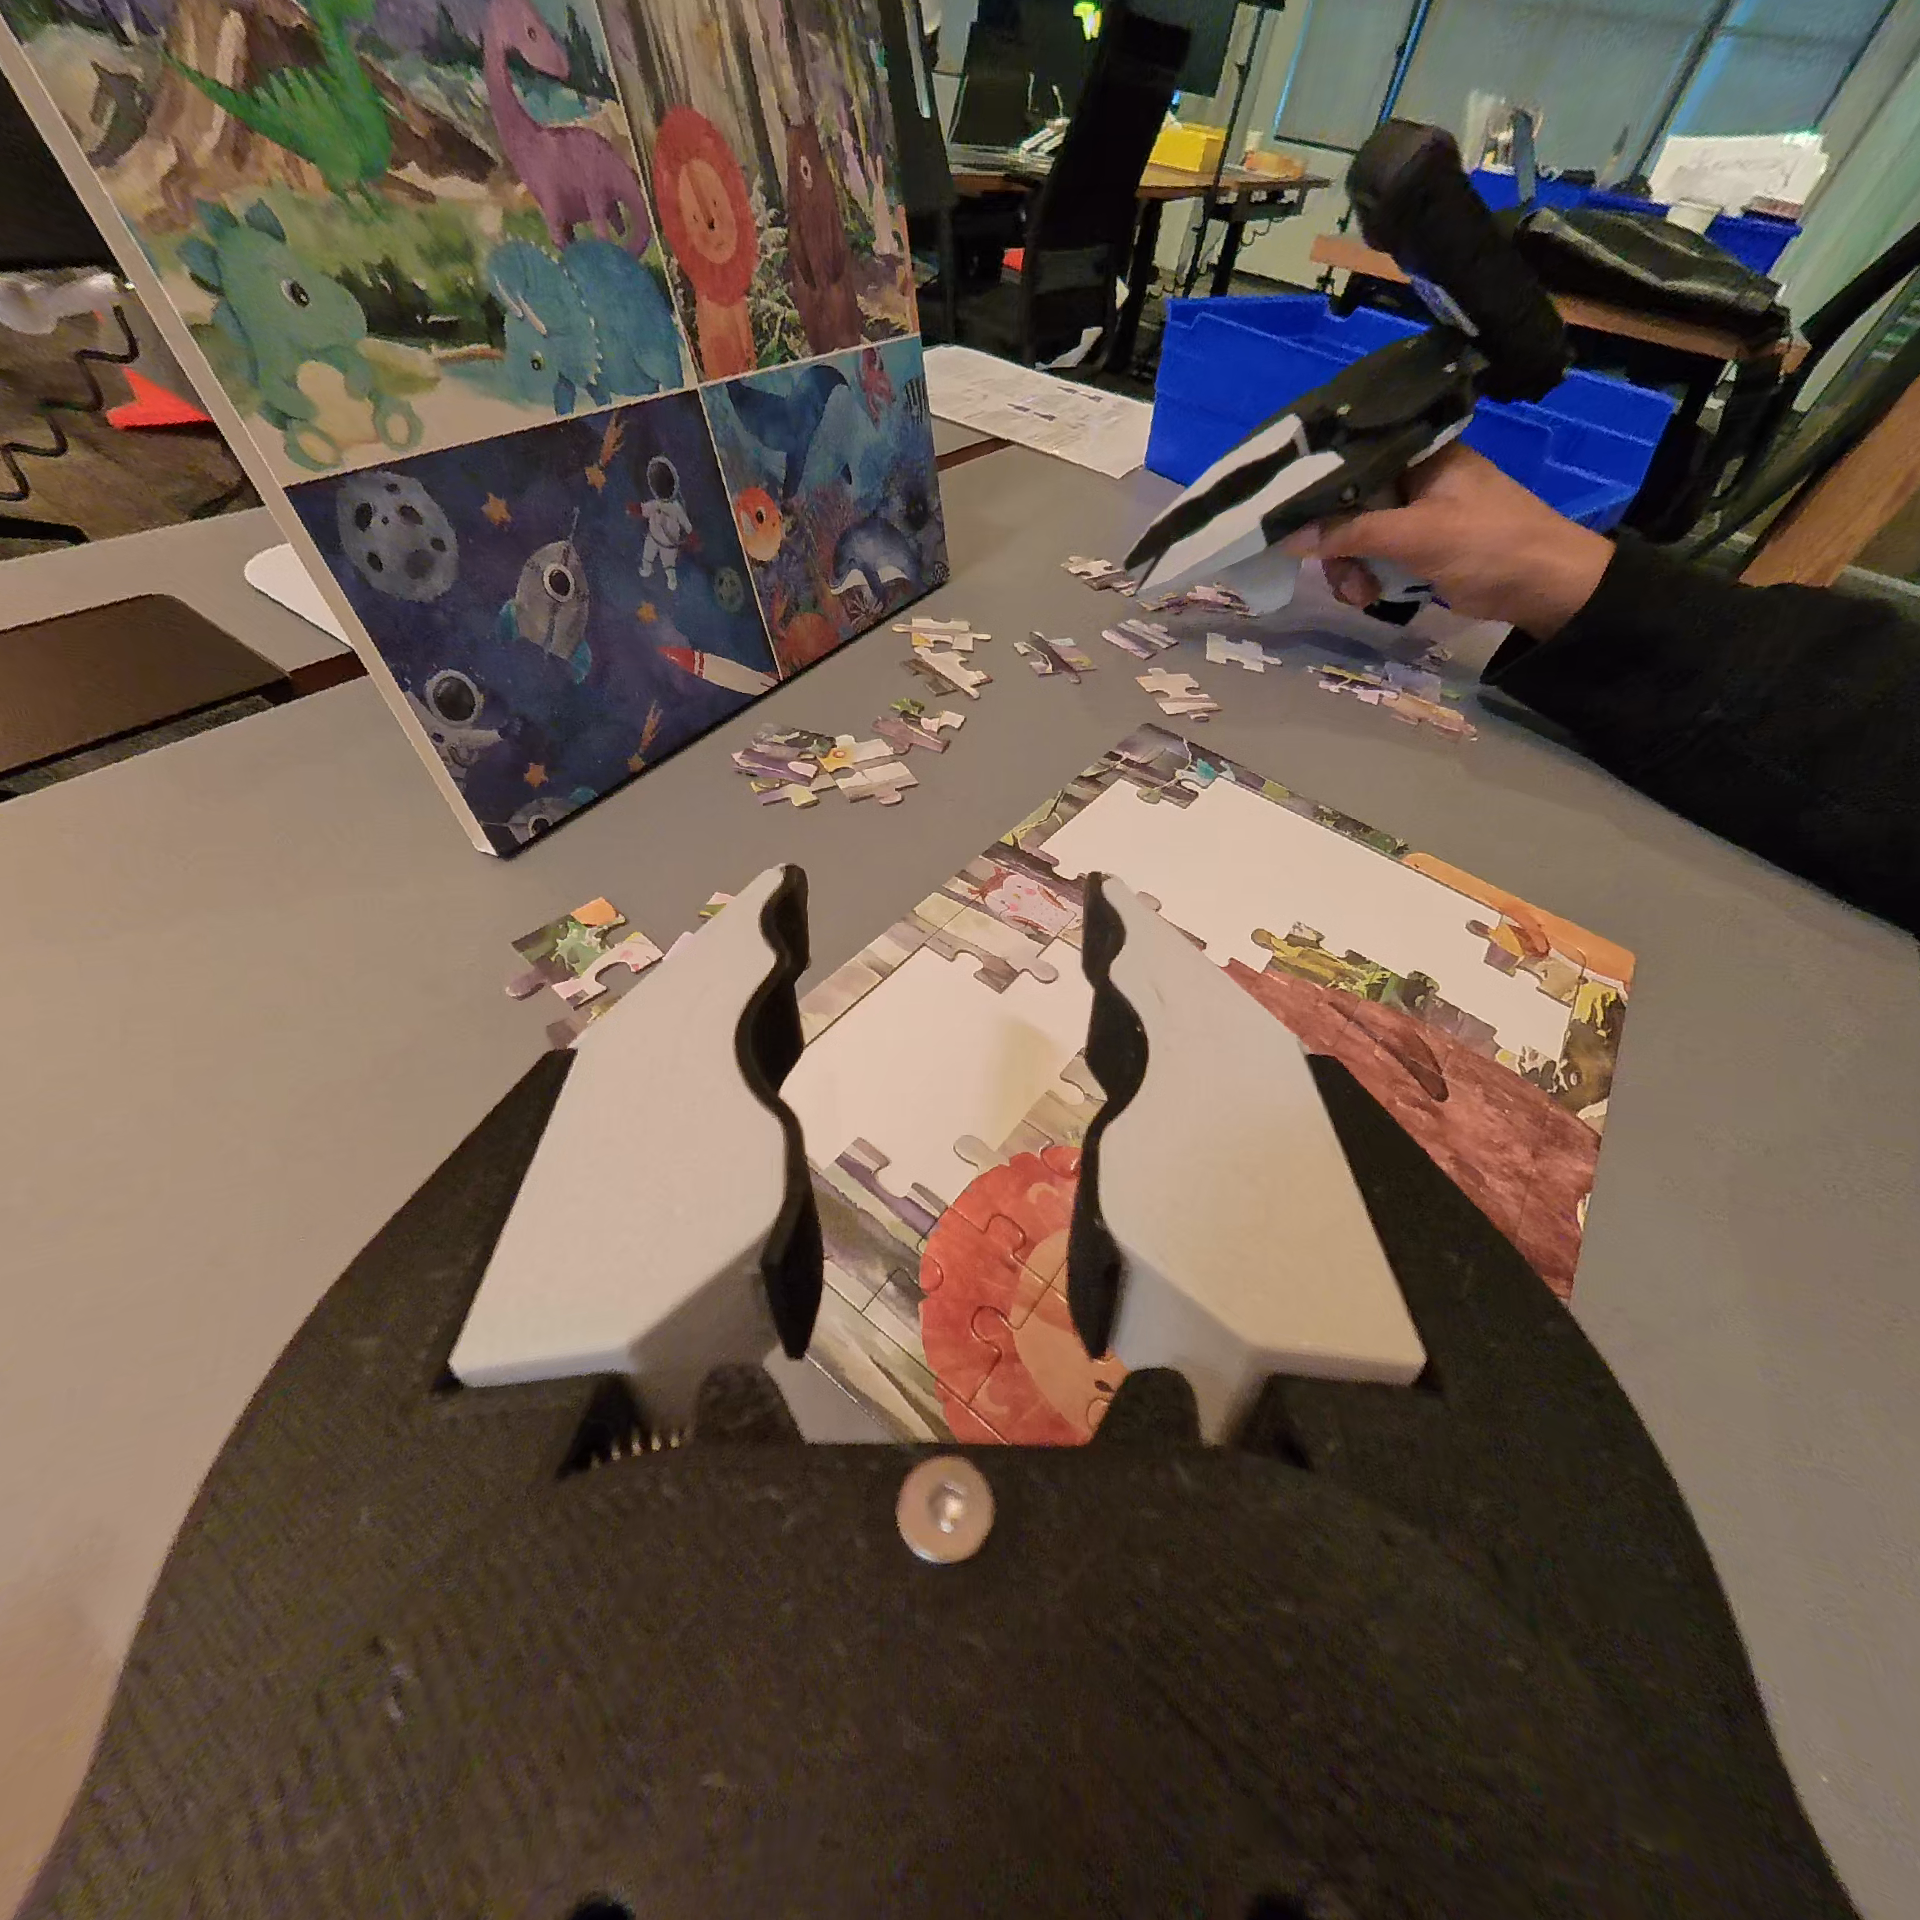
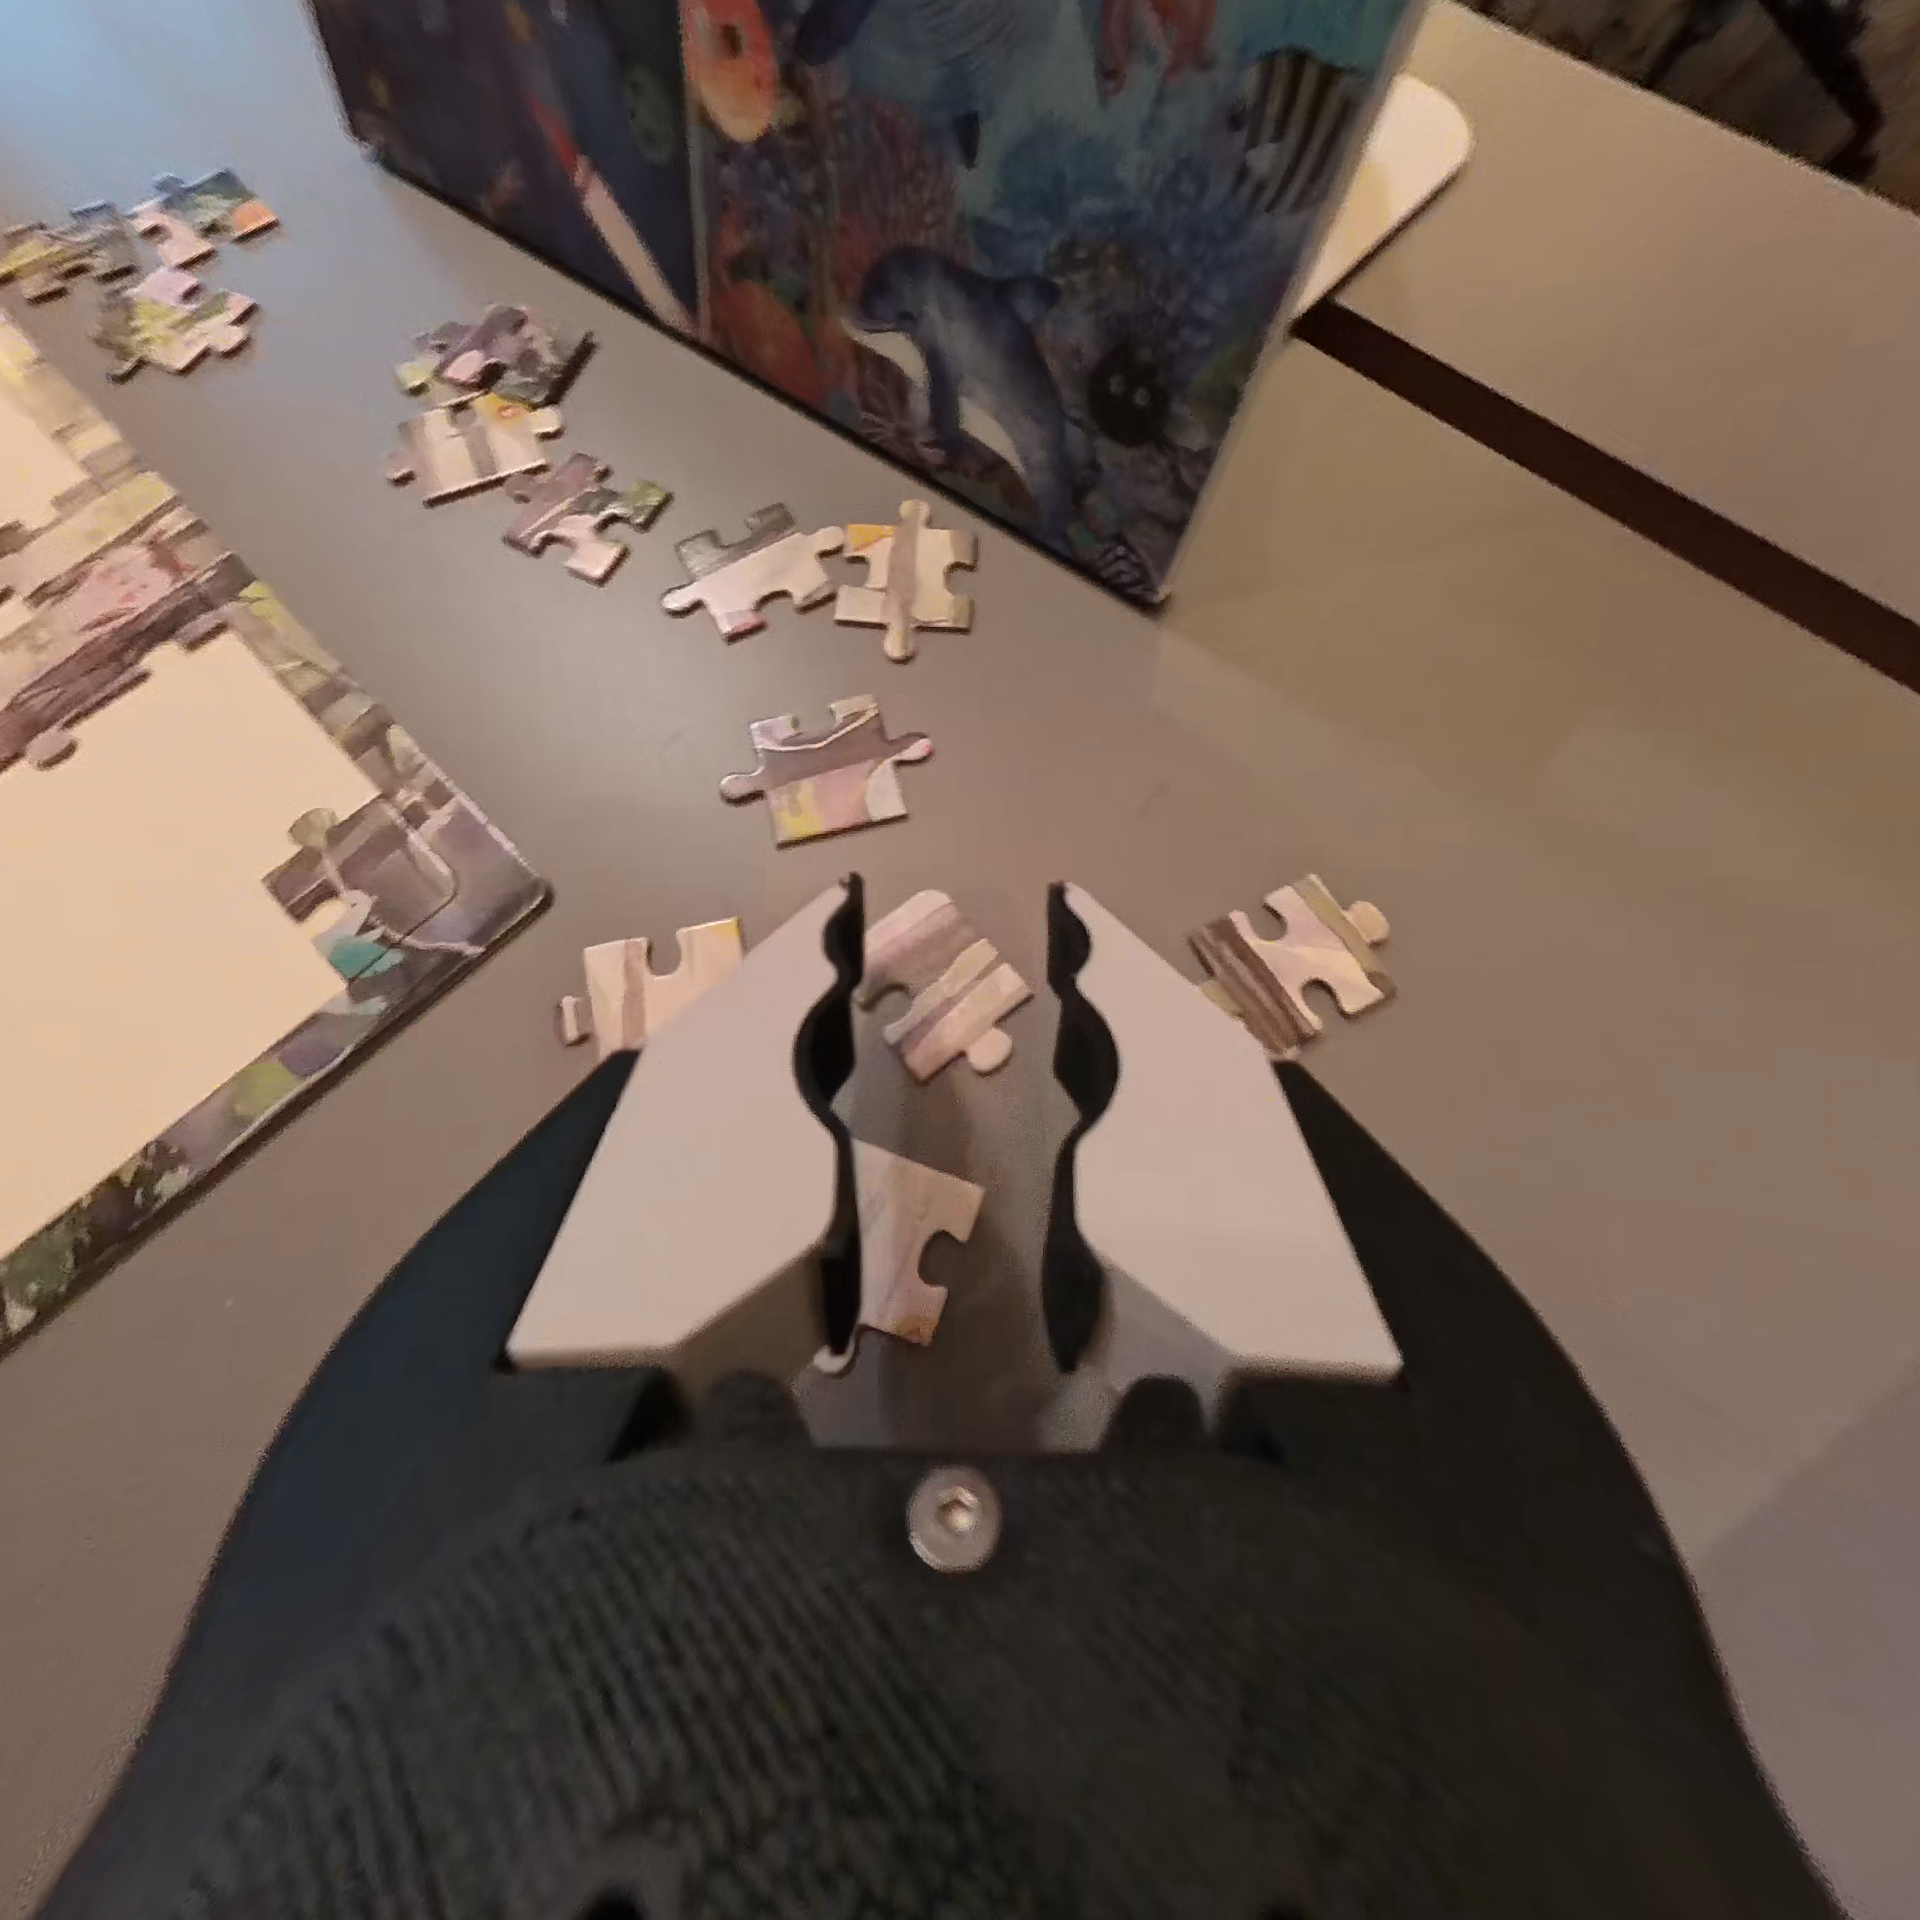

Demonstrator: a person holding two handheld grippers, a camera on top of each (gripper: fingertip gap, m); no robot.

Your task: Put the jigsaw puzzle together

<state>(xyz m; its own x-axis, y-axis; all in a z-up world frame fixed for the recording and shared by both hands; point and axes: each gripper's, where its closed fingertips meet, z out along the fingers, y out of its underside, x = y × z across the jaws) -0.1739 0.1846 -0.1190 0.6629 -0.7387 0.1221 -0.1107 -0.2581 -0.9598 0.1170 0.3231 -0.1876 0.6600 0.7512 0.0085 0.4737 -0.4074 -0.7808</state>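
The partly built jigsaw puzzle [image 1: 1475, 1122] lies on a white board on the grey table, with a lion part, a brown part and bare white gaps. My left gripper [image 1: 945, 894] is open and empty above its near left side. Loose pieces [image 1: 831, 764] are scattered beyond it. My right gripper [image 2: 954, 896] is open low over the table, and it also shows in the left wrist view [image 1: 1143, 556], held by a hand. A striped loose piece [image 2: 940, 987] lies between its fingertips and another piece [image 2: 914, 1257] lies further back between the fingers. The puzzle's corner [image 2: 416, 904] is at its left.
The puzzle box [image 1: 582, 416] with animal and space pictures stands upright at the back left; it also shows in the right wrist view [image 2: 987, 260]. A blue bin [image 1: 1351, 384] and a paper sheet [image 1: 1039, 405] are at the back right. More loose pieces [image 2: 810, 577] lie ahead. Tip to tip, the grippers are about 35 cm apart. The partly built jigsaw puzzle [image 1: 1475, 1122] is about 15 cm from my left fingertips and 30 cm from my right.
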